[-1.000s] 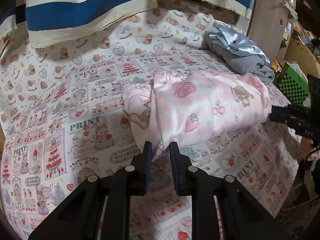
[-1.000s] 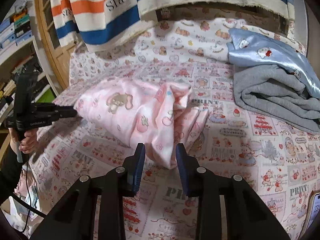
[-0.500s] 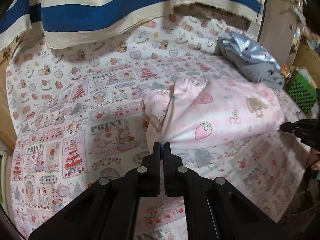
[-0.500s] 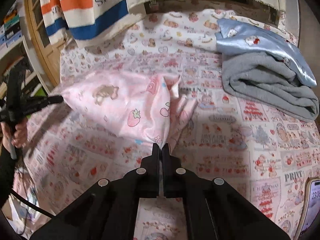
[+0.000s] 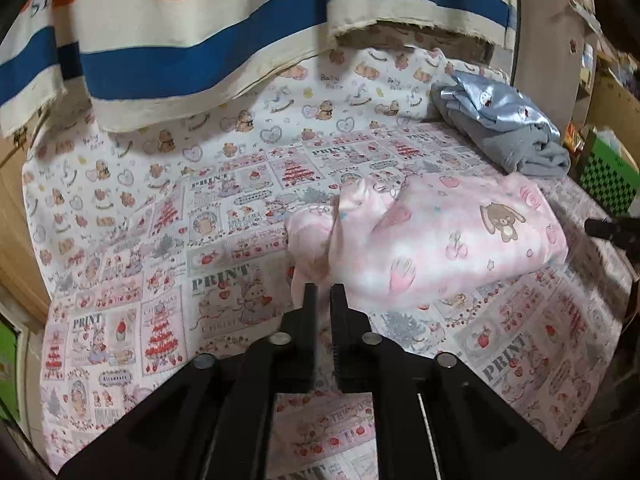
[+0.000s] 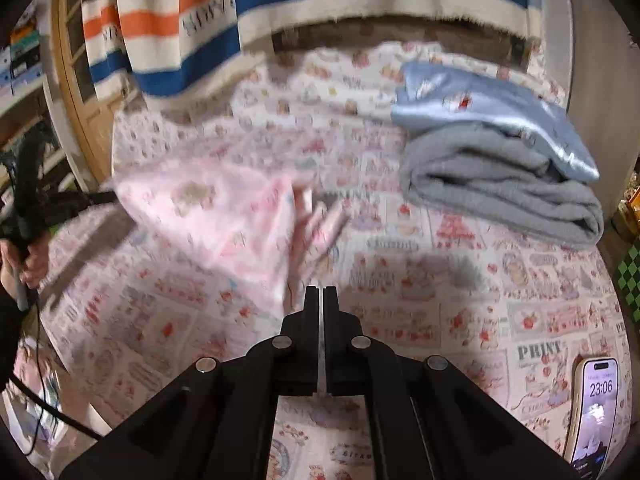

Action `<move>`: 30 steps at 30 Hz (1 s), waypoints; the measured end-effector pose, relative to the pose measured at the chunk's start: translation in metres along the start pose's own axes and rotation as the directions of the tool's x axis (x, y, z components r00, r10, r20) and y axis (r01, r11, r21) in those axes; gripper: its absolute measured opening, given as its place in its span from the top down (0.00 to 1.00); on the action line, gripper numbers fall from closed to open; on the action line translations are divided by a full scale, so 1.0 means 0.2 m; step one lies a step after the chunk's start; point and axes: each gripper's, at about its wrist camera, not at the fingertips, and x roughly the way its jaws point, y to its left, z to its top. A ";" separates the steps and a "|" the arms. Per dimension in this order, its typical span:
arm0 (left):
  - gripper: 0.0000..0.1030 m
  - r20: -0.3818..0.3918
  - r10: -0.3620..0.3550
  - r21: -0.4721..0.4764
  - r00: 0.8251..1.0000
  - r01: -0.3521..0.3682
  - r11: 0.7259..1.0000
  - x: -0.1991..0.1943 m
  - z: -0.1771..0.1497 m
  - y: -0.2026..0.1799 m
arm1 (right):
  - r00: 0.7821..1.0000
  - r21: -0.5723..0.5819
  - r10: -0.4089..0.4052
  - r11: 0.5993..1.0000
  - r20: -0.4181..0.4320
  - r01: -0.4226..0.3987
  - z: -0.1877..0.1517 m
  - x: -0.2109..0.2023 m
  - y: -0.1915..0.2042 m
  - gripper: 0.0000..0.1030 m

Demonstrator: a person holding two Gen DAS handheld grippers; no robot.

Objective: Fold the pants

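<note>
So, the pink pants (image 5: 440, 248) are laid half-folded across the middle of the printed sheet (image 5: 200, 240), with one rumpled end bunched up just above the left gripper (image 5: 324, 292). Its jaws have just been opening to a narrow slit, and nothing is seen pinched between them, so that end is probably being let go. The right gripper (image 6: 321, 292) is clamped fully together at bottom centre. Whether any hem is caught can't be told through the blur.

Soft pink cloth pants (image 5: 440, 248)
</note>
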 end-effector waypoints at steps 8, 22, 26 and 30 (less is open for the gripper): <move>0.42 0.094 -0.065 -0.010 0.993 0.066 0.998 -0.06 0.20 -0.03 | 0.994 0.130 0.113 0.985 0.010 -0.113 0.21 0.12 -0.04 0.70; 0.43 -0.028 -0.200 -0.203 0.979 0.191 0.960 0.41 0.42 0.03 | 0.983 0.289 0.169 0.947 -0.072 -0.142 0.43 0.49 -0.11 0.65; 0.59 -0.084 -0.172 -0.171 0.981 0.156 0.973 0.49 0.38 -0.01 | 0.990 0.322 0.129 0.941 -0.053 -0.105 0.35 0.52 -0.10 0.78; 0.80 -0.069 -0.170 -0.180 0.983 0.156 0.971 0.50 0.37 0.00 | 0.995 0.305 0.103 0.947 0.003 -0.099 0.34 0.52 -0.10 0.90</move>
